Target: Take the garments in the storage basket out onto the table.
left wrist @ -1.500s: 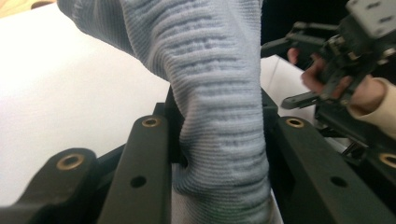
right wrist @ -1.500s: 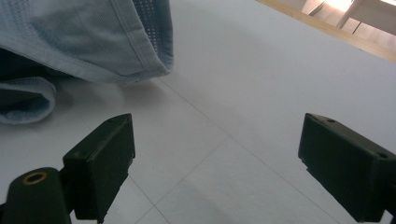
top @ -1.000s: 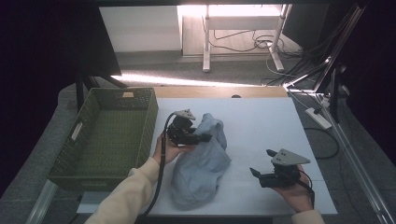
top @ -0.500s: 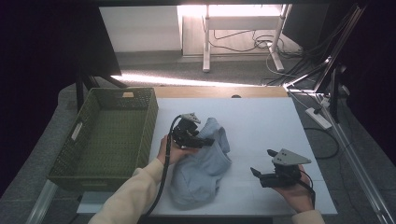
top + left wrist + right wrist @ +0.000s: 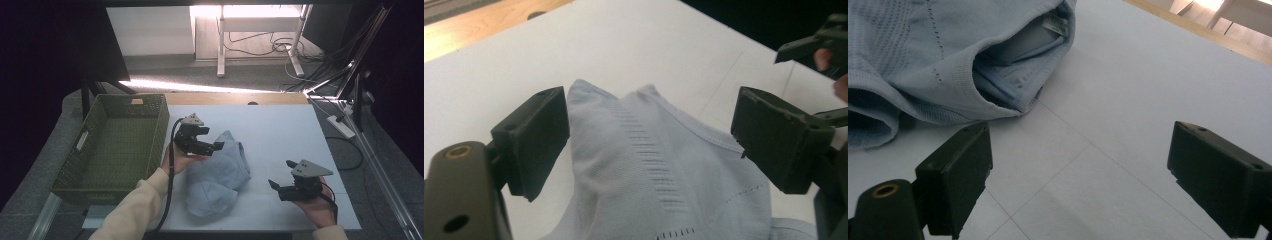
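Since the earlier frames the left tongs [image 5: 212,146] lifted slightly off the cloth and their jaws have just been opening; now they stand wide apart, nothing pinched, cloth lying under and between them. White desk [image 5: 280,130] carries everything. Green woven basket [image 5: 117,142] sits at the desk's left edge, just beside the left hand [image 5: 176,161]. Light blue knit garment [image 5: 220,172] lies crumpled mid-desk, folded over itself, collar label [image 5: 1053,22] visible in the right gripper view. Right tongs [image 5: 279,186] rest low near the desk's right front, apart from the garment, jaws spread, empty.
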The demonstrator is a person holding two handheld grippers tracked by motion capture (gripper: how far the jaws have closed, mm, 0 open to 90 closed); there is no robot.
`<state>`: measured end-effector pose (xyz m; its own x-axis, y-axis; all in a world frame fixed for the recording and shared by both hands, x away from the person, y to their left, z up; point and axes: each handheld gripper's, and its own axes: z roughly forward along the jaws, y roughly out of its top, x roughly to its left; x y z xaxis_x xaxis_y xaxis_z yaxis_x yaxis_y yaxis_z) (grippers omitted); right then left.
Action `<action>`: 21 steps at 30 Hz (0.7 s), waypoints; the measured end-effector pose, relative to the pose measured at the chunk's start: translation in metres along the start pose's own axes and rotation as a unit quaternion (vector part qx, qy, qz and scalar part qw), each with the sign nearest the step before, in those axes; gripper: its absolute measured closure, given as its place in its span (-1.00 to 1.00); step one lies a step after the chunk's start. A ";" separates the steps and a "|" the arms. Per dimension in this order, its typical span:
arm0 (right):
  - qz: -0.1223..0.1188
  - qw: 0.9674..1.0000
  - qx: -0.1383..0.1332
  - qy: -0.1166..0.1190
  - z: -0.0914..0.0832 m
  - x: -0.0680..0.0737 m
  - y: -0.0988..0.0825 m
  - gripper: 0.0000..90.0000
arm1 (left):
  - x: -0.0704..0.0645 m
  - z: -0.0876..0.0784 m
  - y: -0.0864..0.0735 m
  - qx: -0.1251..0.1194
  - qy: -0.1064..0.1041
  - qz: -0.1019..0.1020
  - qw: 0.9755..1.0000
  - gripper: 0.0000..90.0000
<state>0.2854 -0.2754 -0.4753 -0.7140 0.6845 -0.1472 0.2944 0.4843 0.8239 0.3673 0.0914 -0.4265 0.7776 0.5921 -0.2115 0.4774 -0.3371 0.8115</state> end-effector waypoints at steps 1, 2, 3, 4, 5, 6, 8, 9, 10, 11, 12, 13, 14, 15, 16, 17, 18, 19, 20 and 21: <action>-0.001 1.000 0.000 0.000 0.000 0.000 0.000 -0.75 | -0.001 -0.002 0.000 -0.002 0.001 0.000 1.000 -0.63; -0.001 1.000 0.000 0.001 0.000 0.001 0.000 -0.75 | -0.002 -0.004 0.000 -0.002 0.001 -0.003 1.000 -0.61; -0.001 1.000 0.000 0.001 0.000 0.001 0.000 -0.75 | -0.004 -0.007 -0.001 -0.002 -0.001 -0.003 1.000 -0.61; -0.001 1.000 0.000 0.001 0.000 0.001 0.000 -0.75 | -0.005 -0.009 -0.001 -0.004 -0.004 -0.002 1.000 -0.61; 0.000 1.000 0.000 0.001 0.000 0.000 0.000 -0.75 | -0.007 -0.012 -0.001 -0.006 -0.005 -0.002 1.000 -0.59; 0.000 1.000 0.000 0.001 0.000 0.000 0.000 -0.75 | -0.009 -0.015 -0.001 -0.009 -0.006 -0.004 1.000 -0.59; 0.000 1.000 0.001 0.001 0.000 0.000 0.000 -0.75 | -0.012 -0.021 0.000 -0.013 -0.010 -0.003 1.000 -0.58; 0.000 1.000 0.001 0.001 0.000 0.000 0.000 -0.75 | -0.014 -0.025 0.000 -0.017 -0.012 -0.005 1.000 -0.58; 0.000 1.000 0.001 0.001 0.000 0.000 0.000 -0.75 | -0.015 -0.029 0.000 -0.022 -0.013 -0.006 1.000 -0.58; 0.000 1.000 0.001 0.001 0.000 0.000 0.000 -0.75 | -0.016 -0.033 0.000 -0.026 -0.014 -0.007 1.000 -0.58; 0.000 1.000 0.000 0.002 0.001 0.001 0.000 -0.75 | -0.017 -0.037 -0.001 -0.026 -0.011 -0.009 1.000 -0.56; 0.000 1.000 0.000 0.002 0.001 0.001 0.000 -0.75 | -0.017 -0.039 -0.001 -0.022 -0.006 -0.011 1.000 -0.56; 0.000 1.000 -0.001 0.002 0.001 0.001 0.000 -0.75 | -0.017 -0.042 -0.002 -0.023 -0.006 -0.014 1.000 -0.56; 0.000 1.000 0.000 0.002 0.001 0.001 0.000 -0.75 | -0.016 -0.045 -0.004 -0.024 -0.006 -0.017 1.000 -0.56; 0.001 1.000 0.000 0.002 0.001 0.001 0.000 -0.75 | -0.015 -0.051 -0.008 -0.025 -0.003 -0.022 0.999 -0.56; 0.001 1.000 0.000 0.002 0.001 0.001 0.000 -0.75 | -0.015 -0.051 -0.008 -0.025 -0.003 -0.022 0.999 -0.56; 0.003 1.000 0.000 0.002 0.001 0.001 0.000 -0.75 | -0.014 -0.053 -0.010 -0.026 -0.002 -0.025 0.999 -0.56; 0.003 1.000 0.000 0.002 0.001 0.001 0.000 -0.75 | -0.014 -0.056 -0.012 -0.029 -0.001 -0.026 0.999 -0.56; 0.006 1.000 -0.002 0.003 0.001 0.000 0.000 -0.75 | -0.014 -0.059 -0.015 -0.029 0.000 -0.026 0.999 -0.56; 0.006 1.000 -0.002 0.003 0.001 0.000 0.000 -0.75 | -0.014 -0.061 -0.017 -0.029 0.003 -0.025 0.999 -0.56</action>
<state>0.2857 -0.2748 -0.4754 -0.7141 0.6870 -0.1343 0.3001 0.4739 0.8279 0.3233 0.1336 -0.4044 0.7507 0.6112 -0.2507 0.4915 -0.2632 0.8301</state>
